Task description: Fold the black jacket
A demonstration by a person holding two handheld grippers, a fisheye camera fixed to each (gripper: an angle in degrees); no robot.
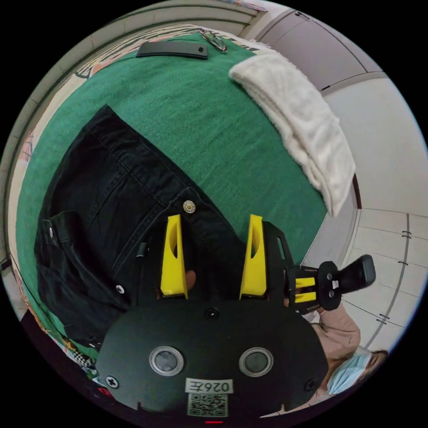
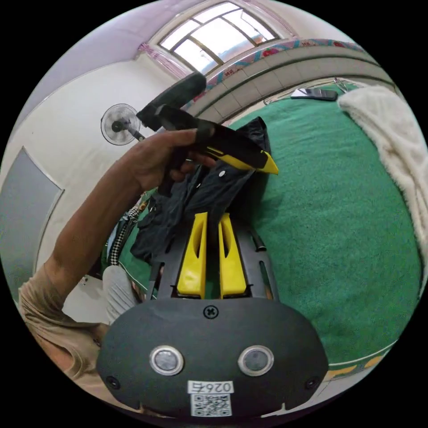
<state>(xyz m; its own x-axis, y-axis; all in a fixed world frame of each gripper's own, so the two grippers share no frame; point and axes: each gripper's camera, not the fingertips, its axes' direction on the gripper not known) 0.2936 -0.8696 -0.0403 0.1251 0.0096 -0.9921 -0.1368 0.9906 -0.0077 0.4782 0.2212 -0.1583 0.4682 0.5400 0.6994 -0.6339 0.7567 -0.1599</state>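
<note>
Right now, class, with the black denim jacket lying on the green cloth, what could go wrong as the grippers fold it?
1. The left gripper is open above the black denim jacket; closing there may pinch only one layer, so the fold could slip.
2. The right gripper, its jaws nearly together at the jacket's edge, may drag it toward the fluffy white towel.

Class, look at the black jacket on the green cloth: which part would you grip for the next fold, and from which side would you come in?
Probably the jacket by its straight outer edge near the brass button, coming in from the bare green cloth side. That edge lies flat and exposed in the left gripper view, while the other end is bunched. The left tongs hang open above it.
</note>
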